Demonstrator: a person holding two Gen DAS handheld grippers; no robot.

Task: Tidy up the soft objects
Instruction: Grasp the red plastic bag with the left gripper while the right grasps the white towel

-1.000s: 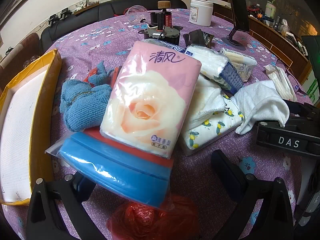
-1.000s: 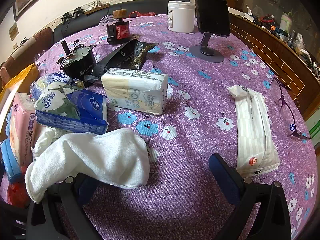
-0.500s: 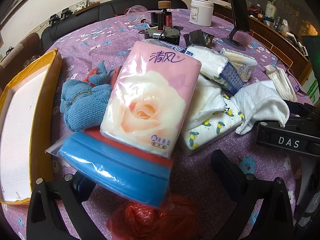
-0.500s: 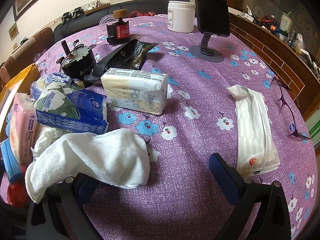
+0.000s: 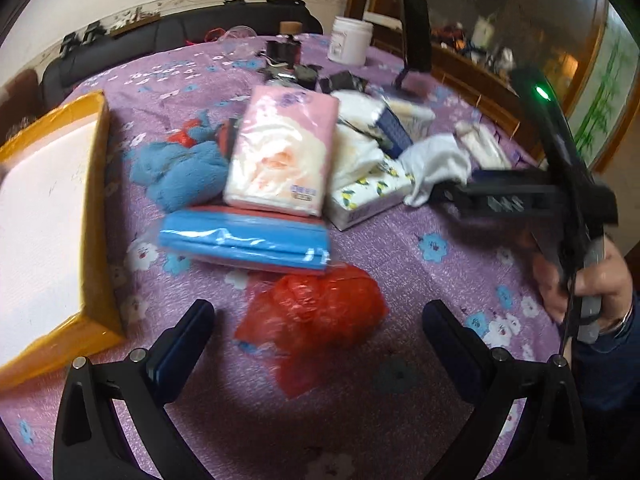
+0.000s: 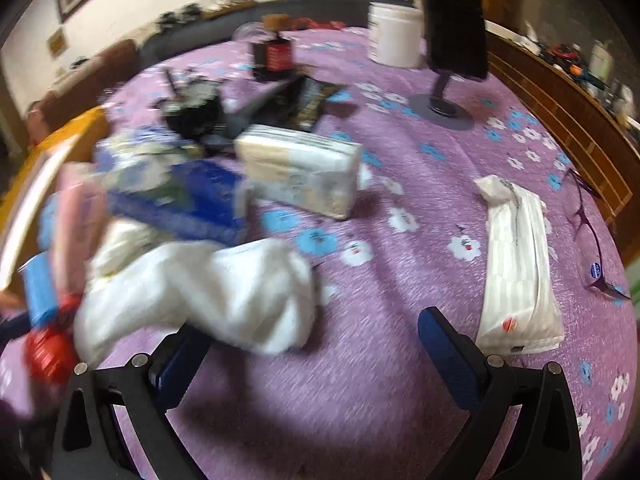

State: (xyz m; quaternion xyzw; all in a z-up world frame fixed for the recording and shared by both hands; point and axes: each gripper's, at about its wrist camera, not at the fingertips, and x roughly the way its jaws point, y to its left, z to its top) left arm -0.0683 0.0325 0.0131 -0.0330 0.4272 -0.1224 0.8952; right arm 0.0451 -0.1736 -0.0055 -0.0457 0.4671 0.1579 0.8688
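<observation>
- Left wrist view: the left tongs (image 5: 318, 334) stand wide and hold nothing, above a crumpled red plastic bag (image 5: 316, 314) on the purple flowered table (image 5: 420, 280); motion blur softens everything.
- Beyond the bag lies a blue pack in clear film (image 5: 244, 238), its far edge under a pink tissue pack (image 5: 280, 152) whose print is too smeared to read.
- A blue towel (image 5: 180, 172) sits left of the pink pack, partly behind it; a lemon-print tissue pack (image 5: 368, 196) sits on the right, half covered by white cloth.
- The yellow-rimmed tray (image 5: 98, 208) is cut off at the left edge.
- Right wrist view: the right tongs (image 6: 312, 346) are spread wide and hold nothing; the white towel (image 6: 208, 288) lies just beyond the left finger (image 6: 176, 364), whether touching I cannot tell through the blur.
- A long white tissue pack (image 6: 518, 268) lies apart at the right, sharper than the smeared pile at the left.
</observation>
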